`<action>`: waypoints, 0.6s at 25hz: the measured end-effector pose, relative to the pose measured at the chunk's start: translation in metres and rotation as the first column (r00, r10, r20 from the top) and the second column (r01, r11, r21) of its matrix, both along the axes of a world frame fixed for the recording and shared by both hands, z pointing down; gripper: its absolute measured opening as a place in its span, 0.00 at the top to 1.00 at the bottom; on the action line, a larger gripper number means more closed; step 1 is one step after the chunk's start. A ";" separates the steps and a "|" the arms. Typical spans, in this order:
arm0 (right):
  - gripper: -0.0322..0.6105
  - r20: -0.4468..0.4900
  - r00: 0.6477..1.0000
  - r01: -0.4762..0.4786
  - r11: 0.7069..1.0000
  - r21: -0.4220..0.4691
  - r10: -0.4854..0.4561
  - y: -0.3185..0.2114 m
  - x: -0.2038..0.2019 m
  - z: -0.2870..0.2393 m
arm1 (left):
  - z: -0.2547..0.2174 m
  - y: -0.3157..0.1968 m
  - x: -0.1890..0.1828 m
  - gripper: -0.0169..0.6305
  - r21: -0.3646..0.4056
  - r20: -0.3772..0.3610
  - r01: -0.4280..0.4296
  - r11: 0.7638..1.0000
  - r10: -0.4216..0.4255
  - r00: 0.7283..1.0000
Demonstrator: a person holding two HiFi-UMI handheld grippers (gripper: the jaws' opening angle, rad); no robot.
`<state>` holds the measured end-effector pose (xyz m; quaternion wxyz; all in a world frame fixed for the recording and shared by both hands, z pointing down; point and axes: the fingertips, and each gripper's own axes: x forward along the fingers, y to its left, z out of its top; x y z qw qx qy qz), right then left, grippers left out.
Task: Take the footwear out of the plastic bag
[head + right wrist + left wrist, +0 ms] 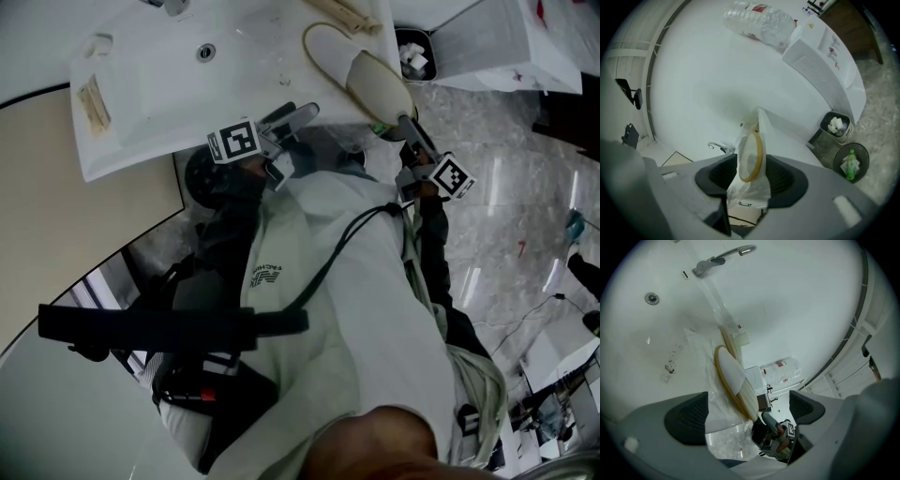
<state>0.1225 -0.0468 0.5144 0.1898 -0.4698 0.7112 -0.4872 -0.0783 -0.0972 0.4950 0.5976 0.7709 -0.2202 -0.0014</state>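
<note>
Neither tool has a hold on anything. The right gripper (750, 171) has its jaws apart. The near end of the cream fabric slipper with a tan rubbery sole rim (751, 157) and the thin clear plastic bag (749, 199) stand between its pads, but I don't think they are pinched. The left gripper (747, 414) is spread wide as well, with only a flap of film near its left pad. The footwear lies loose on the glossy white tabletop (801, 301) with its near end at the edge, and film wraps at least that end.

My worry is the materials: the film is slick and crinkly, and the slipper is soft and flat. If I close the right jaws where they stand, I would probably catch bag and slipper together. A pull would then drag both along instead of parting them. With the bag unanchored, the whole bundle could slide off that smooth edge to the floor.

Further off are a curved chrome tap (724, 256) and a crumpled clear packet with a red label (759, 18). Beyond the tabletop stands a dark bin holding white paper scraps (836, 125).
</note>
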 end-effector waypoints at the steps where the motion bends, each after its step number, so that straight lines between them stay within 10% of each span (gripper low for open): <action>1: 0.67 -0.016 1.000 0.017 1.000 -0.009 -0.017 0.003 0.000 0.000 | -0.005 0.000 0.004 0.14 0.015 -0.020 0.003 1.000 -0.003 1.000; 5: 0.67 -0.049 0.998 -0.045 0.999 -0.013 0.044 0.026 0.026 -0.010 | -0.041 0.003 0.014 0.52 0.095 -0.175 0.069 0.993 -0.052 0.983; 9: 0.67 0.029 0.990 -0.140 0.982 0.129 0.137 0.040 0.052 -0.046 | -0.078 0.001 0.018 0.60 0.161 -0.389 0.170 0.972 -0.096 0.916; 15: 0.73 -0.060 0.998 0.003 0.931 0.364 0.020 0.026 0.028 -0.123 | -0.109 0.014 0.020 0.97 0.332 -0.431 0.240 0.912 -0.080 0.899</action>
